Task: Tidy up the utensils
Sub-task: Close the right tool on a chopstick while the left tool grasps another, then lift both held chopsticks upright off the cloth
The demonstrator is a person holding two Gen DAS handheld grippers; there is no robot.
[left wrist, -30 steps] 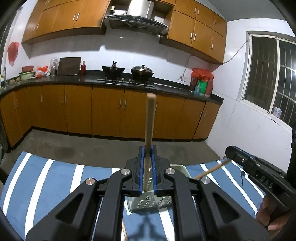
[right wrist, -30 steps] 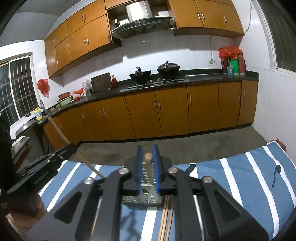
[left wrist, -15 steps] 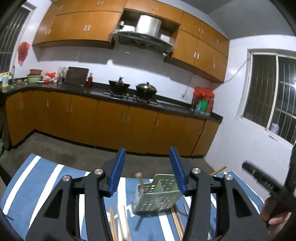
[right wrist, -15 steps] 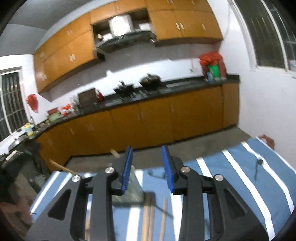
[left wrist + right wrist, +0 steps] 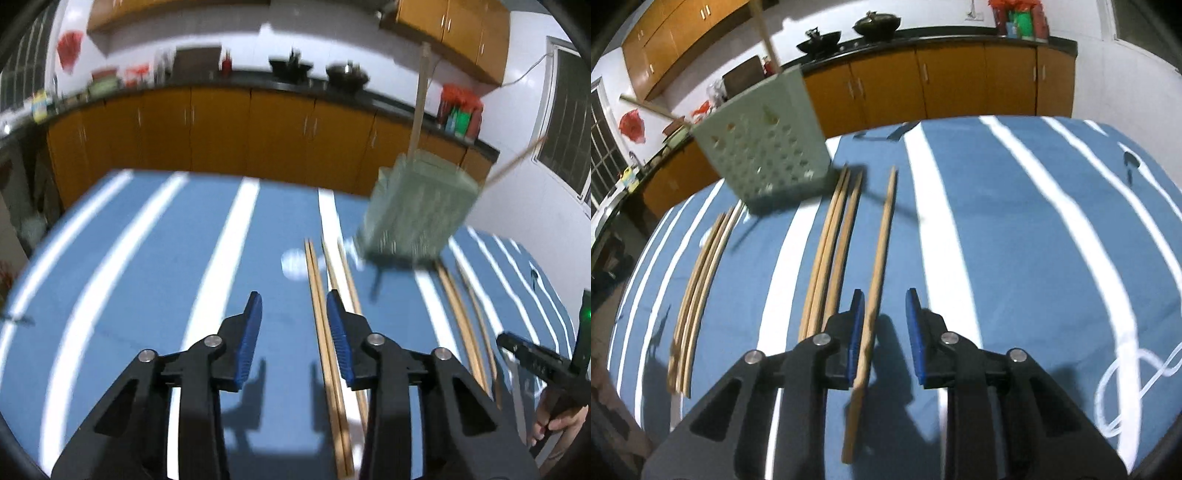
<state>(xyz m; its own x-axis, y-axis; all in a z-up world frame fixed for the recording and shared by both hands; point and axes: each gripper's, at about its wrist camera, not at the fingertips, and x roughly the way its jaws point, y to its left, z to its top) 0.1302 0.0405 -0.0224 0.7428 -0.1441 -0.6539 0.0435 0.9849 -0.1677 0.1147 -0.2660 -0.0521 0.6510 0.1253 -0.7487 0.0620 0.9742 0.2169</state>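
Two claws hover low over a surface covered by a blue cloth with white stripes, both with their blue-padded jaws parted and gripping nothing. Nearest in the right wrist view, the right claw straddles the near part of a single chopstick; the stick lies just inside the left-hand pad, not centred in the gap. Just beside it, to the left in that view, lies a bundle of chopsticks, and further left a second bundle.

In the left wrist view, the left claw is open above the cloth, with a pair of chopsticks running under its right-hand pad rather than between the pads. The picture is blurred, so contact cannot be told.

Further off stands a pale green perforated holder, just beyond the far tips of the loose sticks. Two sticks already stand in it, one upright and one leaning outward.

The step in hand appears to be picking up the next chopstick. To do it well, each claw probably should shift sideways until one stick sits centred between the pads, close near the stick's middle so it balances, and avoid pinching its neighbours.
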